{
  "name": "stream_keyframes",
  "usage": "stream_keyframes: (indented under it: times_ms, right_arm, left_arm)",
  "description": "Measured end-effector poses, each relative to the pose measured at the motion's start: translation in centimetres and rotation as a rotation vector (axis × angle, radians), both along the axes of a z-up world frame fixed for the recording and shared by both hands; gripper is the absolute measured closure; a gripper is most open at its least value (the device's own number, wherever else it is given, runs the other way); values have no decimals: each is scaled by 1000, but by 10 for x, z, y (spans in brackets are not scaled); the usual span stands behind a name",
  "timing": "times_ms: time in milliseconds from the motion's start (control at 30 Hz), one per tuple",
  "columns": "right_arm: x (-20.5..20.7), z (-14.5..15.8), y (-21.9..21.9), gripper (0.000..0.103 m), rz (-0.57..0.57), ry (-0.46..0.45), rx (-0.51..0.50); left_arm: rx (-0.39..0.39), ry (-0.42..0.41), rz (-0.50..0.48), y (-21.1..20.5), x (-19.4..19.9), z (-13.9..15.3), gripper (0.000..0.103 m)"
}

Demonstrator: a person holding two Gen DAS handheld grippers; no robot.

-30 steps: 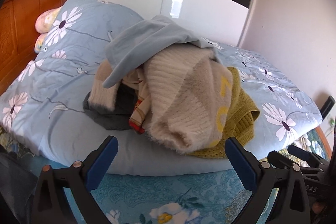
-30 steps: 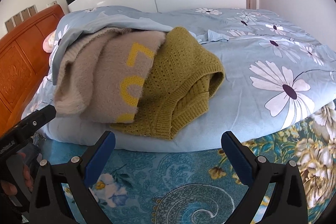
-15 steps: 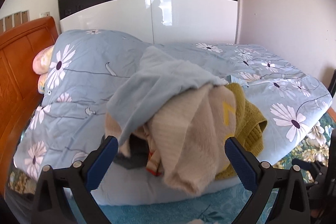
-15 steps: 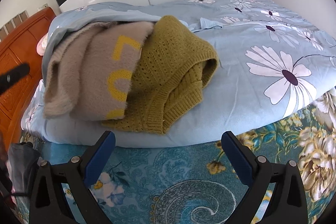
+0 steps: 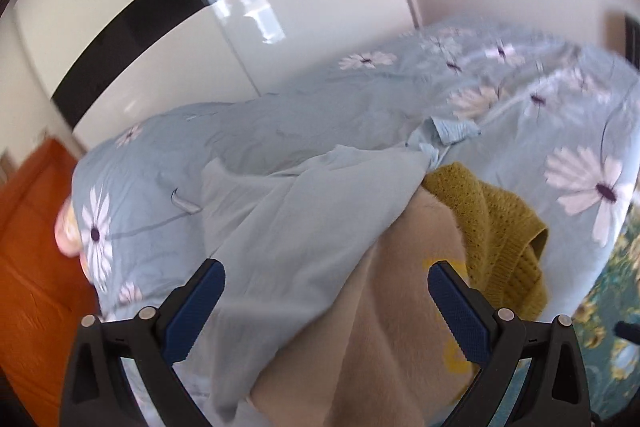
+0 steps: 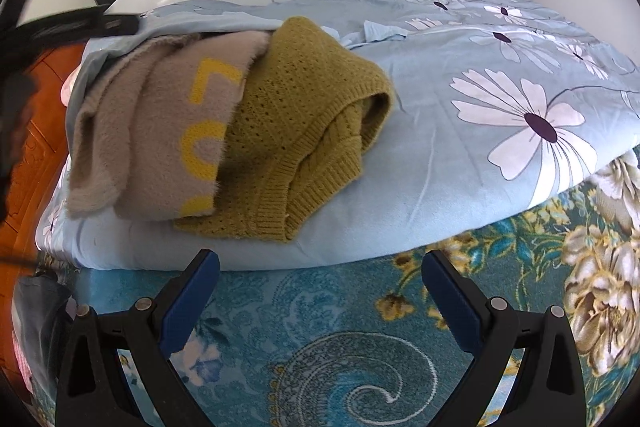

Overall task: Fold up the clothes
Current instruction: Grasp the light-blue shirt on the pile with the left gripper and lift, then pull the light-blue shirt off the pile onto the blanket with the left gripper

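Behind the bed (image 6: 460, 187) stands a glossy white wardrobe (image 5: 168, 39) with a black band, and on the blue daisy-print duvet (image 6: 500, 75) sits the heap to be folded: a pale blue garment (image 5: 304, 227) on top, a fuzzy beige sweater (image 6: 160, 131) with yellow letters under it, and a mustard knit sweater (image 6: 312, 123) spilling toward the bed's near edge. Over the last second the left gripper (image 5: 326, 307) has swung from a low, distant look at the whole heap to a position close above it — the blue garment and beige sweater now fill the space between its fingers, which stand wide apart and hold nothing; whether they touch the cloth I cannot tell, since the view is motion-blurred. The right gripper (image 6: 320, 303) has barely shifted: it hovers low over the teal floral sheet (image 6: 340, 347) at the bed's edge, fingers spread and empty, near the mustard sweater's hem but apart from it. My reading is that the left side is closing in to take the top garment off the pile, so folding proper has not begun — a piece must first be lifted free and spread flat.
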State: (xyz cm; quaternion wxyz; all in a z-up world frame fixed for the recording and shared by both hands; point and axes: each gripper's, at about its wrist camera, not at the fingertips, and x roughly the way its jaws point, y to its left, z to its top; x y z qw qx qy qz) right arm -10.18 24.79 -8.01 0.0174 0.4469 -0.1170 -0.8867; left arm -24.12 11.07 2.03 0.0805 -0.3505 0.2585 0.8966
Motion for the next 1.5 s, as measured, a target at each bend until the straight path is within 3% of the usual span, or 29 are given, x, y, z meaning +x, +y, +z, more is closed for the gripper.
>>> stream_keyframes:
  times_ms: [133, 200, 267, 433, 467, 500, 600, 667, 767, 967, 1133, 1333, 1500]
  right_arm:
    - [5, -3, 10, 2, -13, -15, -1]
    - [7, -5, 17, 2, -25, -25, -6]
    - [10, -6, 24, 2, -35, -30, -13]
    - [17, -11, 40, 2, -74, -46, -25]
    - [18, -12, 43, 2, -83, -51, -32]
    - [19, -13, 46, 2, -91, -54, -41]
    - [23, -15, 53, 2, -108, -53, -53]
    - [25, -16, 56, 2, -114, -55, -53]
    - [29, -16, 62, 2, -120, -62, -50]
    - [39, -3, 71, 2, -138, -41, -41]
    - [50, 17, 70, 2, -142, -19, -52]
    - [73, 53, 71, 2, -145, 35, -66]
    - [106, 86, 89, 2, -197, 100, -67]
  left_arm:
    - [-168, -33, -26, 35, -28, -27, 3]
    - [-244, -60, -11, 47, -41, -41, 18]
    - [-280, -73, 8, 53, -52, -50, 28]
    - [-324, -35, 47, 66, -75, -47, 40]
    - [-342, -27, 49, 69, -80, -47, 47]
    - [-343, -33, 47, 72, -85, -47, 60]
    - [-301, -50, 63, 73, -101, -43, 84]
    - [-243, -32, 97, 69, -106, -32, 94]
    - [-207, 17, 110, 66, -105, -17, 97]
    - [-154, 187, 94, 62, -86, 54, 98]
    - [-56, 334, 82, 52, -57, 148, 98]
    - [110, 436, -24, 56, 20, 257, 98]
    - [203, 429, -145, 64, 103, 281, 98]
